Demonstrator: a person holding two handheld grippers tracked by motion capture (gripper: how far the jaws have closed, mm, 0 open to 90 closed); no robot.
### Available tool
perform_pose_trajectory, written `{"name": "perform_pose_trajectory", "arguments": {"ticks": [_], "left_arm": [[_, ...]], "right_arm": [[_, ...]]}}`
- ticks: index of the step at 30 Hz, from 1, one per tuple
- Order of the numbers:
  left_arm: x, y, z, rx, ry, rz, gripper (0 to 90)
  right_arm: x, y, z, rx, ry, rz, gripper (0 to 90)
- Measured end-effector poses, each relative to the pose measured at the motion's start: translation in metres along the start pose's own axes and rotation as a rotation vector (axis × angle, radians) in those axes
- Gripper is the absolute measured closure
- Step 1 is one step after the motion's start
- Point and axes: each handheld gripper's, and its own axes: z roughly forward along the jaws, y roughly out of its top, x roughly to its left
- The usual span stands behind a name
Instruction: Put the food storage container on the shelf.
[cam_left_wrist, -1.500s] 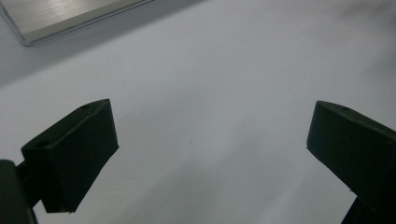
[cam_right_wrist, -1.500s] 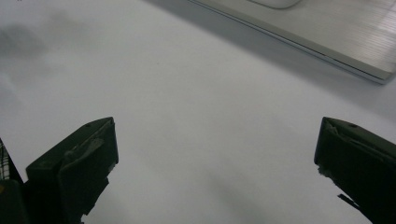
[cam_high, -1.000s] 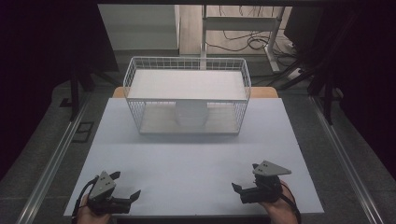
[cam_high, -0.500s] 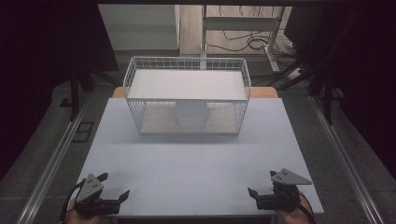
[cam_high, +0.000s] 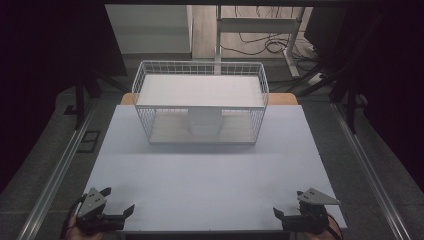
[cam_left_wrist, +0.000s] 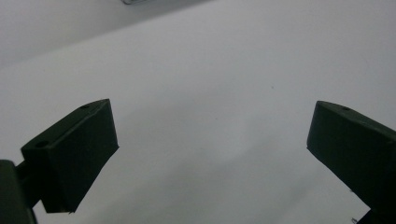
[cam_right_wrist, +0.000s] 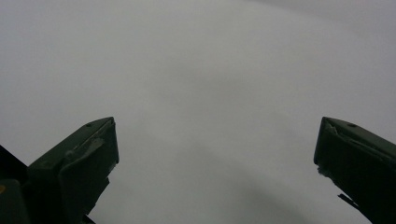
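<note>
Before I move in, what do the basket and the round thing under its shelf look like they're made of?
Basket: thin wire grid, white-coated, probably metal. Its shelf: flat matte board, pale, possibly wood or laminate. Round thing: smooth, matte white, plastic or ceramic; too small to tell.

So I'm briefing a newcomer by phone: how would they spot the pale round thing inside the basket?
Find the white wire basket at the far middle of the white table. Under its flat white shelf, on the basket's floor, stands a pale rounded object, the sole item in there.
</note>
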Motion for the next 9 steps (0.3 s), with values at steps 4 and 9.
{"name": "perform_pose_trajectory", "arguments": {"ticks": [4, 9], "left_arm": [[0.0008, 0.0000, 0.0011, 0.011, 0.002, -0.010, 1.5], [0.0001, 0.0006, 0.0028, 0.024, 0.004, -0.005, 1.7]], "right_arm": [[-0.0012, -0.0032, 0.0007, 0.022, -0.007, 0.001, 0.0], [-0.0018, -0.0047, 0.0038, 0.045, -0.004, 0.003, 0.0]]}}
